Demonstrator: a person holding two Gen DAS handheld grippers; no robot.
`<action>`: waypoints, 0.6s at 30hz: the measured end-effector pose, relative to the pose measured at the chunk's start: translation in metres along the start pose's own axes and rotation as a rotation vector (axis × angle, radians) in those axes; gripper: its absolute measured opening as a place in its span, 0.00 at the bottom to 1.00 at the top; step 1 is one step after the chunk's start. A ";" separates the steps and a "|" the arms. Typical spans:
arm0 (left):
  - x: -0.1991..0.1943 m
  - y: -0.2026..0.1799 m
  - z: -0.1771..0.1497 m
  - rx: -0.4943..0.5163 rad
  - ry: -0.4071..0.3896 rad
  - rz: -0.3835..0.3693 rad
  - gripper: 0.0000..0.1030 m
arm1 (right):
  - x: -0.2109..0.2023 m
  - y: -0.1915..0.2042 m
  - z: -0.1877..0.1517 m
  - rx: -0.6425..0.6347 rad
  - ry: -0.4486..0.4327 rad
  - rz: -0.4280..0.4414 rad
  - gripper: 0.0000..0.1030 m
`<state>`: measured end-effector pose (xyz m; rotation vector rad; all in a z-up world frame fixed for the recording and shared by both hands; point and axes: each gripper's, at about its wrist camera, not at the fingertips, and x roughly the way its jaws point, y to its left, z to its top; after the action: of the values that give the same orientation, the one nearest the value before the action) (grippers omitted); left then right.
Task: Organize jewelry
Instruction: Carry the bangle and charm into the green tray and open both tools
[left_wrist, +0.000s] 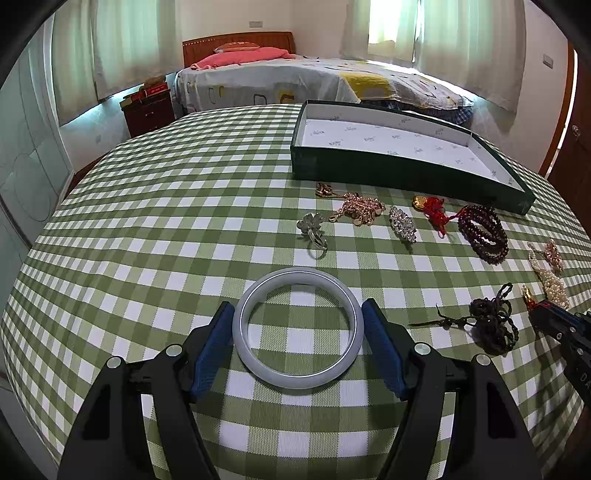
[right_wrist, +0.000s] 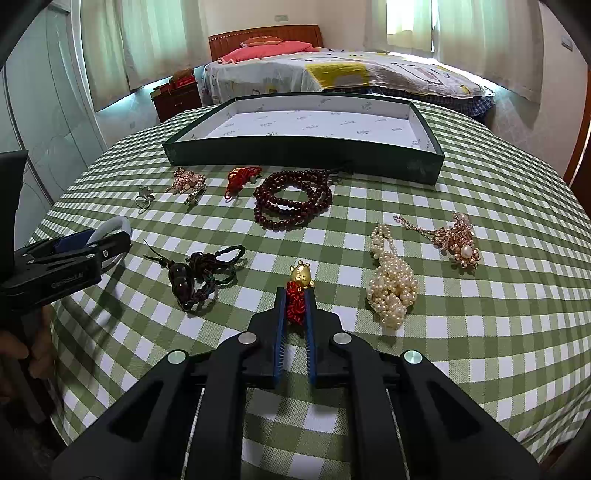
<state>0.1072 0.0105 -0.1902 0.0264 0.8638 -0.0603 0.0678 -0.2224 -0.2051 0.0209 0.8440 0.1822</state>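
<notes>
Both fisheye views ride low behind their own fingers, tilted down at the green-and-white checked desk (left_wrist: 147, 229) and facing the dark green shallow cardboard tray (left_wrist: 399, 171) with the bed beyond. The left view sits left of the tray, the right view nearer its front. Both share the tray (right_wrist: 303, 157) and the jewellery before it.

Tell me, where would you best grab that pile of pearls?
Judging by its pose, the pearl strand lies heaped, widest at its near end. I'd pinch that bunched near clump from above, fingers straddling its width; the thin loop at the far end would probably slip out.
</notes>
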 end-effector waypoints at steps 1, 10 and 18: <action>-0.001 0.000 0.000 0.000 -0.004 -0.001 0.66 | -0.001 -0.001 0.000 0.002 -0.003 0.001 0.09; -0.017 -0.005 0.013 -0.007 -0.040 -0.023 0.66 | -0.018 -0.007 0.017 0.035 -0.067 0.022 0.09; -0.029 -0.017 0.054 -0.003 -0.106 -0.068 0.66 | -0.028 -0.016 0.059 0.040 -0.160 0.020 0.09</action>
<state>0.1288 -0.0082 -0.1330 -0.0087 0.7592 -0.1229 0.0964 -0.2393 -0.1463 0.0809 0.6883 0.1802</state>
